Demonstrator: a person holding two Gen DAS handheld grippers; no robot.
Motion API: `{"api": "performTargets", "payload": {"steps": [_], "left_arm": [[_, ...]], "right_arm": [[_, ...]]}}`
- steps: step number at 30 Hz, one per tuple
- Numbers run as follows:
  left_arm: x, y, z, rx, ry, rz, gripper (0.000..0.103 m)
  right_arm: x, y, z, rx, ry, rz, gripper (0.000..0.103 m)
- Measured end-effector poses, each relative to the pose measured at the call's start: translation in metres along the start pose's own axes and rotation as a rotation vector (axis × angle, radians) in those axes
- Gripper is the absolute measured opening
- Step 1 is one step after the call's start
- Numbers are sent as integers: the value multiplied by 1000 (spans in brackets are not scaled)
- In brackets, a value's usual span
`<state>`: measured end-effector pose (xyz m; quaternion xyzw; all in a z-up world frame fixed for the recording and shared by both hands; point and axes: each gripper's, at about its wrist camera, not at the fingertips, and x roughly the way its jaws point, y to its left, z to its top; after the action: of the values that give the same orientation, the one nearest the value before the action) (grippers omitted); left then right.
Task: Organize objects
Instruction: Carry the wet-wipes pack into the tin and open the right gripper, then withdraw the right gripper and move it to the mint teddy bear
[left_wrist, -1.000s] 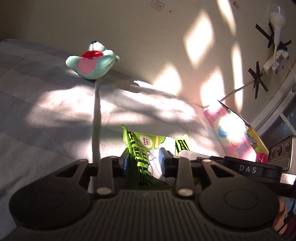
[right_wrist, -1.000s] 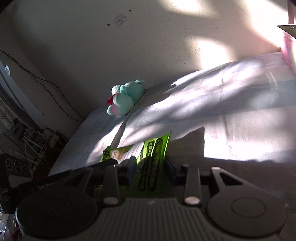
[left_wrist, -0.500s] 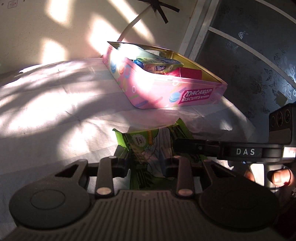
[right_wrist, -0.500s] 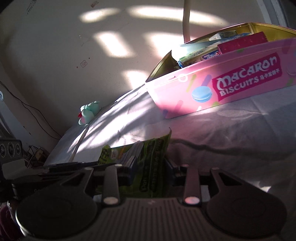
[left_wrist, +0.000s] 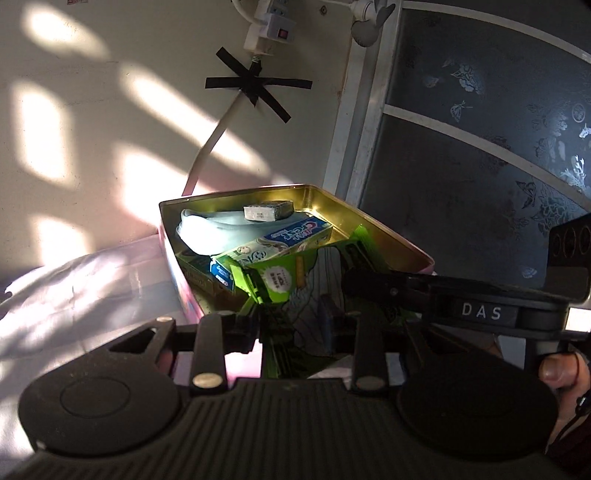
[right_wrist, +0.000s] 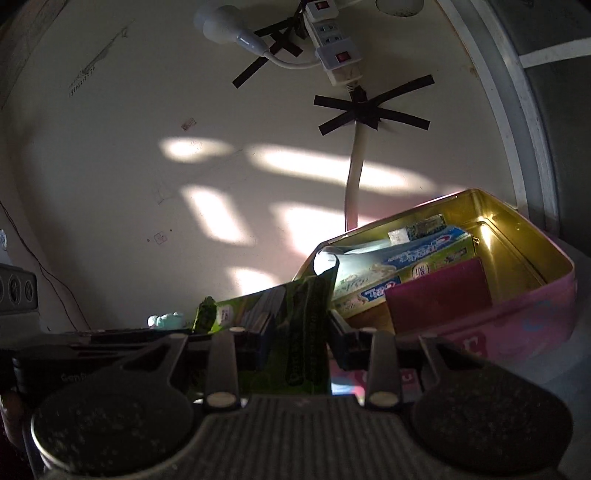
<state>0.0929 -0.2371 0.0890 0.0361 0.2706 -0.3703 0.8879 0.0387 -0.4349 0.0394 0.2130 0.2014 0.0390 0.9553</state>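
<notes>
Sunlit wall behind pink tin (left_wrist: 384, 225), both tongs (left_wrist: 291, 325) (right_wrist: 291, 343) gripping green packet (left_wrist: 295, 280) over its rim

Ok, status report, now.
Both grippers, left and right, shut on the green packet. Packet held over the near edge of the pink tin. Toothpaste box and red box already fill the tin.

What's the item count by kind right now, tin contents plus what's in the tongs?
Toothpaste box: 1
Small grey packet: 1
Pale blue pouch: 1
Magenta box: 1
Green snack bag, held by both tongs: 1
Plush toy: 1
Pink tin: 1
Total: 7; anything deeper in the tin is hidden.
</notes>
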Motion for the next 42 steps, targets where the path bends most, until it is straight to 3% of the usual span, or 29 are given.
{"api": "performTargets", "payload": {"steps": [5, 12, 16, 25, 32, 42], "left_arm": [[48, 22, 12, -98, 72, 37, 35], [89, 20, 19, -52, 128, 83, 35], [99, 18, 15, -39, 150, 108, 36], [61, 2, 10, 19, 82, 168, 36], [12, -8, -8, 74, 17, 275, 40], [-34, 16, -50, 70, 34, 351, 40]], "right_arm": [[53, -30, 12, 39, 93, -2, 31], [84, -47, 19, -7, 147, -74, 32], [90, -51, 12, -22, 150, -127, 42], [43, -35, 12, 39, 0, -101, 45], [2, 4, -11, 5, -70, -120, 45], [-26, 27, -66, 59, -28, -163, 45]]}}
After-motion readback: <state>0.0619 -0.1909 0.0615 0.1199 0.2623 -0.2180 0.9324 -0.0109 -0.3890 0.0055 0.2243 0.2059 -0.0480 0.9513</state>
